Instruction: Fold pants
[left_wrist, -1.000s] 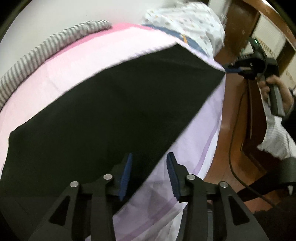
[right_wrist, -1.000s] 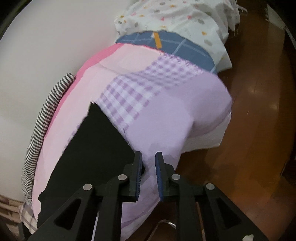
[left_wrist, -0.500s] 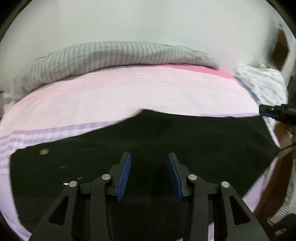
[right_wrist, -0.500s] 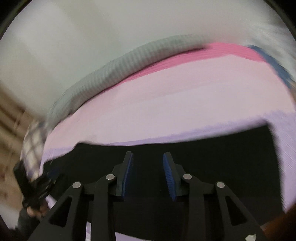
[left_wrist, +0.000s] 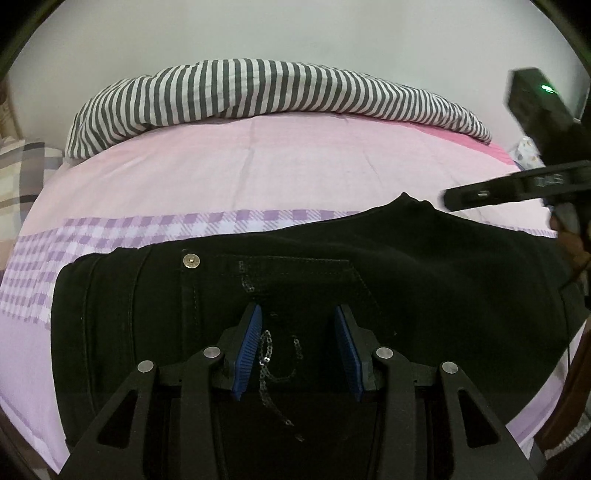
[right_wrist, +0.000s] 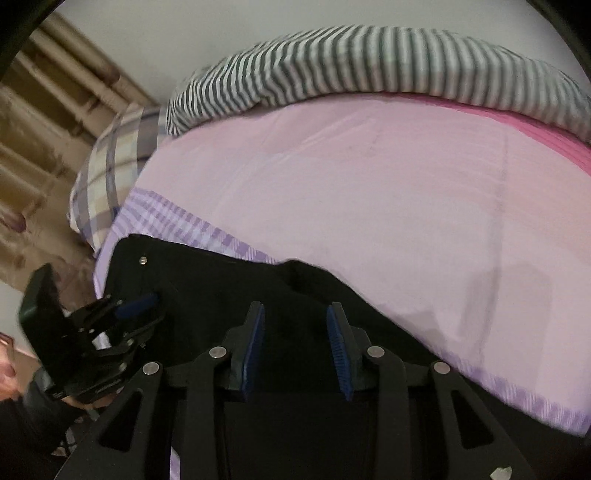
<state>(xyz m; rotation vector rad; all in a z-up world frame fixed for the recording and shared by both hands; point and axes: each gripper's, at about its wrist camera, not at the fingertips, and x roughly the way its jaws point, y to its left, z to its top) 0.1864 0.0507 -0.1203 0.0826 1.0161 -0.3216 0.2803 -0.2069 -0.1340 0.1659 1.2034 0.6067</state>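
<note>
Two tongs; the left gripper (left_wrist: 298, 345) hangs over the black pants (left_wrist: 424, 266) with its blue pads (left_wrist: 249, 350) moderately apart, nothing pinched between them; the right gripper (right_wrist: 295, 343) has just been opening, its pads likewise parted over bare black cloth, gripping nothing. One pair of pants lies flat along the near edge of the pink bedsheet (left_wrist: 258, 162), directly under both tongs; one metal button (left_wrist: 191, 261) shows at the waistband. One striped duvet (left_wrist: 258, 92) is bunched along the far side; one plaid pillow (right_wrist: 107, 177) lies at the left.
</note>
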